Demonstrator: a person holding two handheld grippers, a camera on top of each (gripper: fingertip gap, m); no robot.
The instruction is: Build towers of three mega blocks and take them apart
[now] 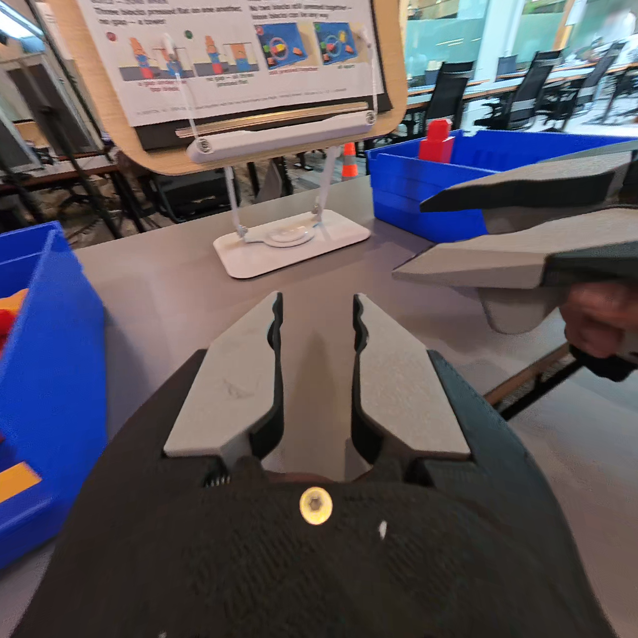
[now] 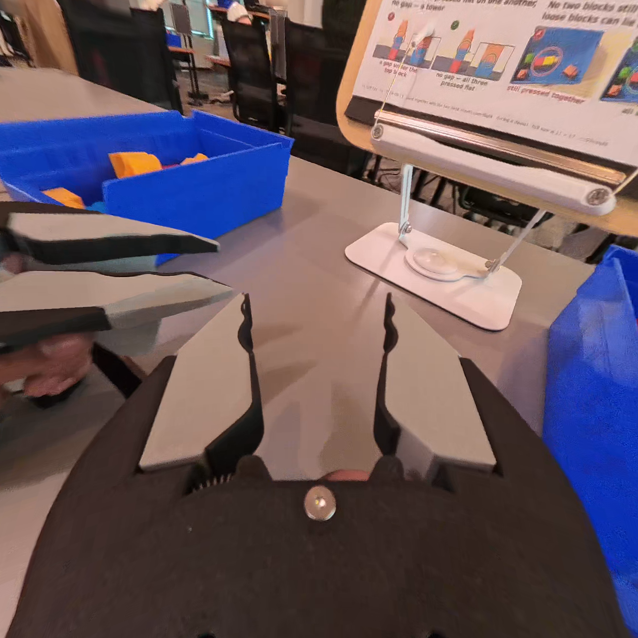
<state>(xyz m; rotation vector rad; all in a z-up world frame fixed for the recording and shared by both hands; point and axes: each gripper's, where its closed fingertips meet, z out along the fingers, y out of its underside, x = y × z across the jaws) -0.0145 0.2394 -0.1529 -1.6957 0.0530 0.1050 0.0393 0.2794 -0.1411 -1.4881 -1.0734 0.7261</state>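
My left gripper is open and empty above the grey table. My right gripper is open and empty too; it also shows at the right of the left wrist view. The left gripper shows at the left of the right wrist view. A blue bin at the left holds orange blocks; it shows in the left wrist view too. A blue bin at the right holds a red block, standing tall; it is at the right edge of the right wrist view.
A white stand holds an instruction board at the back middle of the table; it shows in the right wrist view too. A hand holds the right gripper. Black chairs and an orange cone stand beyond the table.
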